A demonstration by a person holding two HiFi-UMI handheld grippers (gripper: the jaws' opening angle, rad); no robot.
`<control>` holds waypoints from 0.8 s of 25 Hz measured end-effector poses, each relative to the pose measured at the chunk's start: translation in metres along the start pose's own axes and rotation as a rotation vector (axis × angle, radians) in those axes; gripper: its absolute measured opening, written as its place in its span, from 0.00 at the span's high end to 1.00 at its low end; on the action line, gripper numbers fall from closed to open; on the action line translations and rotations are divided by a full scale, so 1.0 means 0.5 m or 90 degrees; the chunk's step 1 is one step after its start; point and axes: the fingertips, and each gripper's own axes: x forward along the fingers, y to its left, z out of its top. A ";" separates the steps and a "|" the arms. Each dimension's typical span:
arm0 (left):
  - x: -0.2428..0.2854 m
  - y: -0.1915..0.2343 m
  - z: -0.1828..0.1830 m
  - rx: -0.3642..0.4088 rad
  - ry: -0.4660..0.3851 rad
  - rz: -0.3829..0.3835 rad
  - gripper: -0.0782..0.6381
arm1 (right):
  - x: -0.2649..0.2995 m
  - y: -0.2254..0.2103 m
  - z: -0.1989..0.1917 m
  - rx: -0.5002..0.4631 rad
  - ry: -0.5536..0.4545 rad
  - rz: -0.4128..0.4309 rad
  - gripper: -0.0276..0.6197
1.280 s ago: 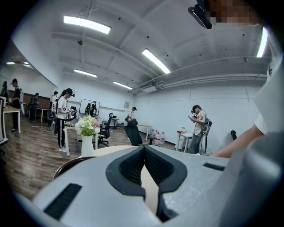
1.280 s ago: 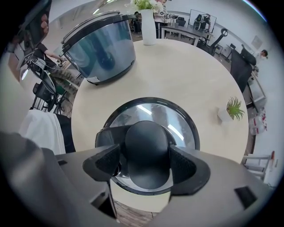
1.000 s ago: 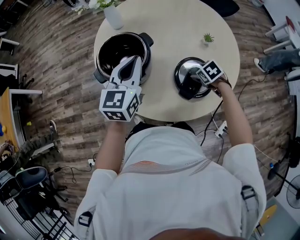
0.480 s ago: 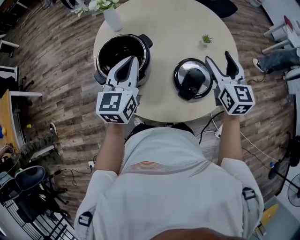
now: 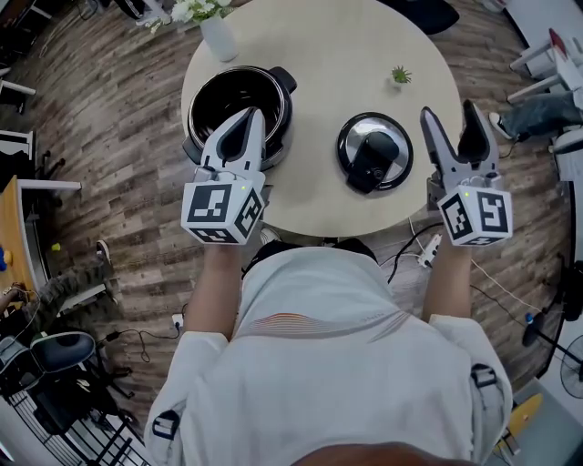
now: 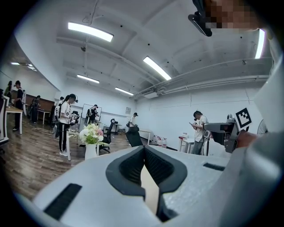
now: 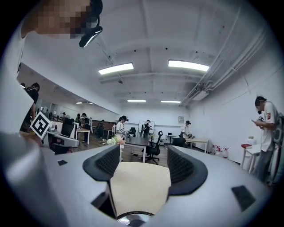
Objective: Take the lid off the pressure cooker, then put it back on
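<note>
The pressure cooker pot [image 5: 239,105] stands uncovered at the left of the round table [image 5: 328,55], its black inside showing. Its lid [image 5: 374,152], silver with a black handle, lies flat on the table to the right of the pot. My left gripper [image 5: 248,116] hangs over the pot's near rim, shut and empty; in the left gripper view its pads [image 6: 143,150] meet. My right gripper [image 5: 449,114] is raised to the right of the lid, open, nothing between its fingers. In the right gripper view the jaws [image 7: 143,153] frame bare tabletop, with the lid's rim [image 7: 131,219] at the bottom.
A white vase of flowers [image 5: 219,27] stands at the table's far left edge and a small potted plant [image 5: 404,75] at the far right. Cables and a power strip [image 5: 428,250] lie on the floor beside the table. Several people stand in the room behind [image 6: 66,119].
My right gripper has let go of the lid's handle, risen and swung up to level, and now sits right of the lid. The lid stays on the table. The left gripper has barely moved.
</note>
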 end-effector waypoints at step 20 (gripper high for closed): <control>-0.016 0.012 -0.018 -0.004 0.017 0.016 0.88 | 0.087 0.054 -0.655 -0.088 0.705 0.290 0.44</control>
